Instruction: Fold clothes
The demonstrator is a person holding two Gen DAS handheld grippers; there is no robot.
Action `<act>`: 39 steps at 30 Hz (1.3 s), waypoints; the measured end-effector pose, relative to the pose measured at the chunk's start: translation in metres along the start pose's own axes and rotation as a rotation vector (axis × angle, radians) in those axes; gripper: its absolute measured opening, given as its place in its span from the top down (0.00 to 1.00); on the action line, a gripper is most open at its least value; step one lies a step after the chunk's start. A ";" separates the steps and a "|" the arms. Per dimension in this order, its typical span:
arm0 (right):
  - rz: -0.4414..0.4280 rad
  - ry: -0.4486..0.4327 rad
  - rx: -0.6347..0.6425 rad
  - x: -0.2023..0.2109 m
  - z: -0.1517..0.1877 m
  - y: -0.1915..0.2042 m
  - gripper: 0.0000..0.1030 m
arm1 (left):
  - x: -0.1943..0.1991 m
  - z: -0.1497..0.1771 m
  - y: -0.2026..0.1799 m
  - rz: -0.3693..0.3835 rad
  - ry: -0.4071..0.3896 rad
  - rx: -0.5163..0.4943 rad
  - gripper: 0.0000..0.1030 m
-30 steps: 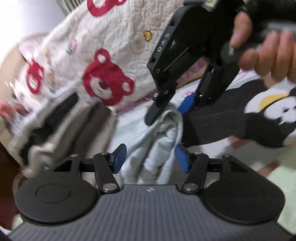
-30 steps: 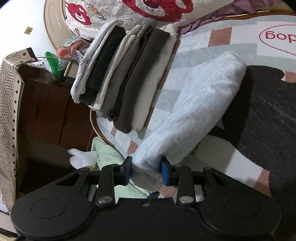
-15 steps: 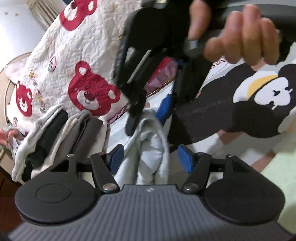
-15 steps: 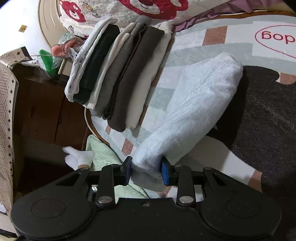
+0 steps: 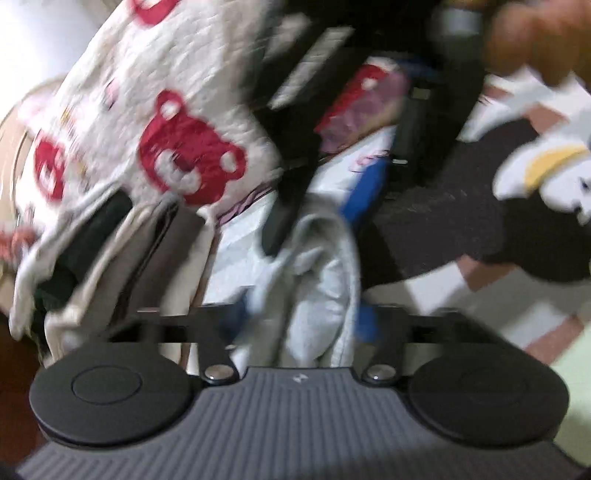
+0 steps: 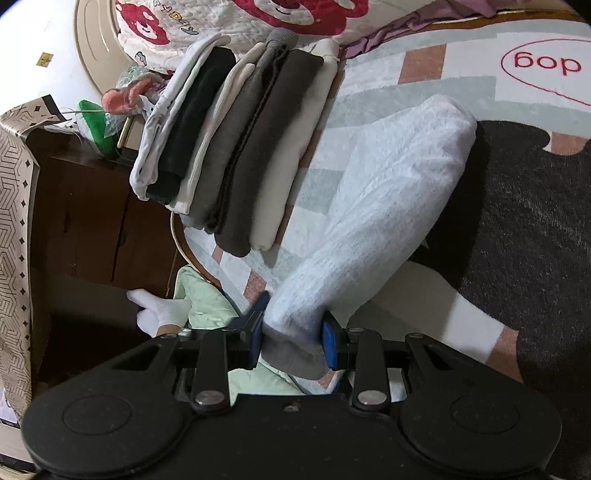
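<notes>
A light grey folded garment (image 6: 388, 192) lies on the patterned rug (image 6: 535, 229), one end lifted. My right gripper (image 6: 291, 339) is shut on that end. In the blurred left wrist view the same grey garment (image 5: 317, 280) hangs down from the right gripper (image 5: 321, 218), which a hand (image 5: 535, 33) holds. The cloth runs between the fingers of my left gripper (image 5: 301, 321), whose blue pads stand wide apart on either side of it. A stack of folded clothes (image 6: 240, 147) in white, black, grey and brown sits left of the garment.
A white quilt with red bears (image 5: 177, 110) lies behind the stack (image 5: 110, 251). A dark wooden cabinet (image 6: 92, 221) is to the left, beyond the bed's edge. A foot in a white sock (image 6: 159, 314) and pale green cloth (image 6: 199, 295) are below.
The left gripper has moved in along the garment, so cloth now fills the gap between its fingers; that view is motion-blurred. The right gripper keeps its hold and has shifted slightly.
</notes>
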State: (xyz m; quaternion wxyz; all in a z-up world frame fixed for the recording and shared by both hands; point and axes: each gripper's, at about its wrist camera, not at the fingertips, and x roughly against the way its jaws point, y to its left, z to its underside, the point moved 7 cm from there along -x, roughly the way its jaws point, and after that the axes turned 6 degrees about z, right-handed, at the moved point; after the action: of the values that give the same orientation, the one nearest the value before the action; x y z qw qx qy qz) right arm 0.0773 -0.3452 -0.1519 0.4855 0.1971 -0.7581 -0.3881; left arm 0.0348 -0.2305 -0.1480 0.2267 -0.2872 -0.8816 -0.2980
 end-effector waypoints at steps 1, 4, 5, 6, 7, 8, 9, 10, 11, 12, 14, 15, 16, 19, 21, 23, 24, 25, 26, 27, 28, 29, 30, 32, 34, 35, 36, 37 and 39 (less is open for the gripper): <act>-0.015 -0.008 0.003 0.004 -0.001 -0.001 0.64 | -0.002 0.001 0.003 0.009 0.004 0.024 0.65; -0.040 -0.096 0.000 0.029 -0.011 -0.012 0.54 | -0.008 0.005 0.014 0.028 0.010 0.104 0.69; -0.020 -0.161 -0.037 0.042 -0.021 -0.025 0.47 | -0.007 0.006 0.019 0.036 0.001 0.139 0.69; 0.001 -0.215 -0.077 0.052 -0.031 -0.039 0.36 | -0.007 0.007 0.024 0.044 -0.009 0.175 0.69; 0.025 -0.228 -0.127 0.055 -0.040 -0.056 0.36 | -0.007 0.008 0.026 0.051 -0.014 0.195 0.69; 0.046 -0.238 -0.167 0.055 -0.047 -0.071 0.36 | -0.007 0.009 0.027 0.057 -0.019 0.214 0.69; 0.052 -0.232 -0.174 0.047 -0.052 -0.074 0.36 | -0.007 0.010 0.029 0.064 -0.023 0.232 0.69; 0.058 -0.227 -0.181 0.040 -0.057 -0.078 0.36 | -0.008 0.011 0.028 0.065 -0.027 0.233 0.69; 0.064 -0.222 -0.188 0.033 -0.062 -0.081 0.36 | -0.008 0.011 0.028 0.066 -0.029 0.238 0.69; 0.070 -0.216 -0.195 0.025 -0.066 -0.085 0.36 | -0.009 0.012 0.028 0.067 -0.030 0.243 0.69; 0.082 -0.206 -0.209 0.011 -0.076 -0.092 0.36 | -0.009 0.013 0.029 0.070 -0.032 0.252 0.69; 0.088 -0.201 -0.216 0.003 -0.080 -0.095 0.36 | -0.009 0.014 0.030 0.073 -0.032 0.256 0.69; 0.094 -0.195 -0.223 -0.004 -0.085 -0.099 0.36 | -0.009 0.014 0.031 0.075 -0.032 0.259 0.69; 0.111 -0.179 -0.244 -0.026 -0.099 -0.109 0.34 | -0.010 0.017 0.032 0.081 -0.032 0.269 0.69; 0.123 -0.169 -0.258 -0.041 -0.108 -0.117 0.34 | -0.011 0.018 0.031 0.082 -0.033 0.268 0.69; 0.128 -0.161 -0.268 -0.053 -0.117 -0.121 0.37 | -0.011 0.018 0.029 0.079 -0.036 0.259 0.70; 0.101 -0.171 -0.257 -0.051 -0.119 -0.115 0.63 | -0.009 0.017 0.030 0.074 -0.038 0.259 0.71; 0.074 -0.180 -0.245 -0.049 -0.121 -0.108 0.73 | -0.007 0.017 0.031 0.069 -0.041 0.259 0.71; 0.047 -0.190 -0.234 -0.046 -0.123 -0.101 0.77 | -0.005 0.016 0.032 0.063 -0.044 0.258 0.72; 0.020 -0.199 -0.223 -0.044 -0.124 -0.094 0.79 | -0.003 0.016 0.033 0.058 -0.046 0.258 0.73; -0.006 -0.209 -0.212 -0.041 -0.126 -0.087 0.80 | 0.003 0.013 0.039 0.054 -0.063 0.277 0.73; -0.033 -0.218 -0.201 -0.039 -0.128 -0.080 0.80 | 0.008 0.010 0.044 0.050 -0.080 0.296 0.73; -0.056 -0.228 -0.187 -0.035 -0.131 -0.072 0.80 | 0.014 0.003 0.052 0.045 -0.103 0.316 0.73; -0.073 -0.253 -0.148 -0.021 -0.144 -0.039 0.80 | 0.027 -0.010 0.068 0.037 -0.151 0.357 0.73; -0.082 -0.280 -0.146 -0.004 -0.159 -0.007 0.80 | 0.041 -0.031 0.089 0.033 -0.208 0.372 0.73; -0.079 -0.292 -0.140 0.002 -0.167 0.010 0.80 | 0.048 -0.042 0.100 0.031 -0.237 0.379 0.73; -0.049 -0.298 -0.116 0.000 -0.177 0.029 0.80 | 0.054 -0.052 0.112 0.028 -0.263 0.388 0.73; -0.019 -0.303 -0.091 -0.002 -0.186 0.049 0.80 | 0.059 -0.061 0.125 0.030 -0.285 0.400 0.73; 0.041 -0.314 -0.041 -0.006 -0.206 0.087 0.80 | 0.062 -0.073 0.164 0.070 -0.320 0.482 0.73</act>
State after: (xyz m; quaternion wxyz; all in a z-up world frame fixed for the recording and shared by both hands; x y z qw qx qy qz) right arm 0.2701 -0.3684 -0.0405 0.3728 0.1084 -0.8205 -0.4196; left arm 0.1112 -0.1478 0.0052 0.1566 -0.2987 -0.9411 -0.0226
